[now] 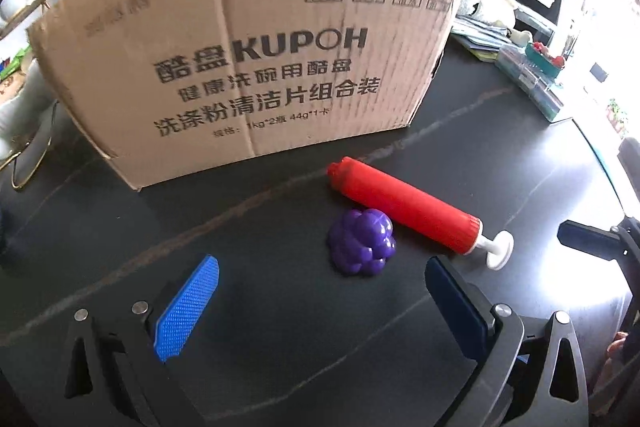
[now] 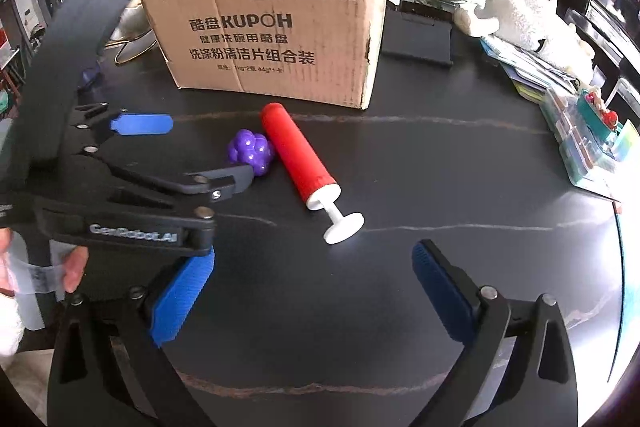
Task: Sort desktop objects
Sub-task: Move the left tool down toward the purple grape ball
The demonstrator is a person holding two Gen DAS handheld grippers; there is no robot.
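Note:
A purple toy grape bunch (image 1: pixel 362 241) lies on the dark table, touching a red hand pump (image 1: pixel 404 207) with a white plunger handle (image 1: pixel 500 249). Both also show in the right wrist view: the grapes (image 2: pixel 252 151) and the pump (image 2: pixel 298 159). An open cardboard box (image 1: pixel 248 67) stands behind them, and it also shows in the right wrist view (image 2: pixel 276 35). My left gripper (image 1: pixel 322 271) is open and empty, just in front of the grapes. It shows from the side in the right wrist view (image 2: pixel 196 147). My right gripper (image 2: pixel 312 263) is open and empty, in front of the plunger.
Stacked books and clear boxes with a teal toy (image 2: pixel 592 131) sit at the right edge. A white plush toy (image 2: pixel 528 15) and a black case (image 2: pixel 416 39) lie behind the box on the right. A gold wire stand (image 1: pixel 28 163) is at the left.

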